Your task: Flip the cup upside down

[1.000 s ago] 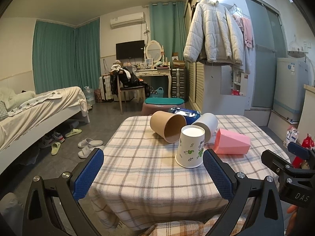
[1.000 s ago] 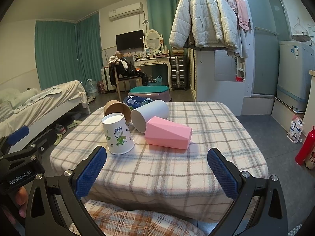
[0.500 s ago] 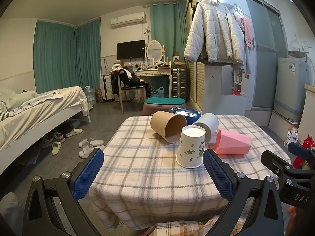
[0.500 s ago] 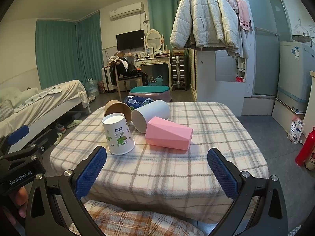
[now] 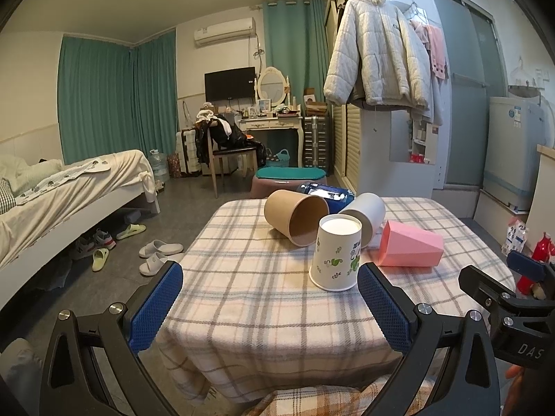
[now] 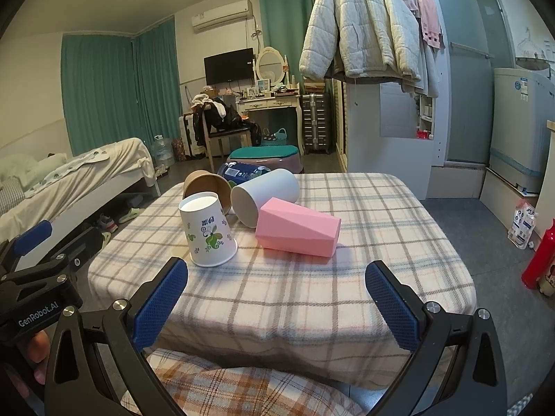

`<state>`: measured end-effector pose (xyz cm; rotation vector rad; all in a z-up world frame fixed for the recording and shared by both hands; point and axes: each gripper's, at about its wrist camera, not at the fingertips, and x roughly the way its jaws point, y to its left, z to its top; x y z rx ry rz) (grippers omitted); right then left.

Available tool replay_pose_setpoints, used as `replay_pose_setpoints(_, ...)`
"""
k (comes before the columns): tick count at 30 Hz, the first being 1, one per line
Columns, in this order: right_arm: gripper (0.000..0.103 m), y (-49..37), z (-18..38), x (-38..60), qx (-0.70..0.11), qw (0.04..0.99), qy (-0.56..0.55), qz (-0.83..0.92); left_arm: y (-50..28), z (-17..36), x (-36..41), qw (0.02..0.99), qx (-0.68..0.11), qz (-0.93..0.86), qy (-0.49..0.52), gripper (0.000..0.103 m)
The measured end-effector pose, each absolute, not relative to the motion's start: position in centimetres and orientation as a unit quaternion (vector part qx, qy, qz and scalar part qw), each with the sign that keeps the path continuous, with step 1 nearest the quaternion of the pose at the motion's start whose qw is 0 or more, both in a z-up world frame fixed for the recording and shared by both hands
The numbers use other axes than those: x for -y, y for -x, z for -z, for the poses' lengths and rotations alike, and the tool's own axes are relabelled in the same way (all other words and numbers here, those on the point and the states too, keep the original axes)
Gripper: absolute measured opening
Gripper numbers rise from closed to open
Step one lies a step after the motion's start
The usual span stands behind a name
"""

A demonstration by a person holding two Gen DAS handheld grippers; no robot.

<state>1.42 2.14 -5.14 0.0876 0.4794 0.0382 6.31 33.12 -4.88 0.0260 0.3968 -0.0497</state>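
Observation:
A white paper cup with a green print (image 5: 334, 254) (image 6: 208, 229) stands upside down, base up, on the plaid table (image 5: 242, 298). Behind it lie on their sides a brown paper cup (image 5: 295, 215) (image 6: 207, 187), a white cup (image 5: 364, 213) (image 6: 263, 194), a pink faceted cup (image 5: 411, 249) (image 6: 298, 232) and a blue can (image 5: 324, 192) (image 6: 241, 171). My left gripper (image 5: 270, 306) is open and empty at the table's near edge, in front of the printed cup. My right gripper (image 6: 277, 303) is open and empty, also at the near edge, to the right.
The table (image 6: 347, 277) is small, with its cloth hanging over the edges. A bed (image 5: 69, 190) stands to the left, with slippers (image 5: 156, 253) on the floor. A chair (image 5: 229, 152) and stool (image 5: 288, 178) stand behind the table. A red bottle (image 6: 541, 260) stands on the floor at the right.

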Motion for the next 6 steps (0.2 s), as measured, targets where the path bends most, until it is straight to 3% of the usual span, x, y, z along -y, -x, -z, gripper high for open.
replay_pose_setpoints(6,0.103,-1.37,5.52,-2.16,-0.242,0.969,-0.043,-0.02,-6.42,5.16,-33.01,0.98,-0.199,0.024,-0.015,0.103)
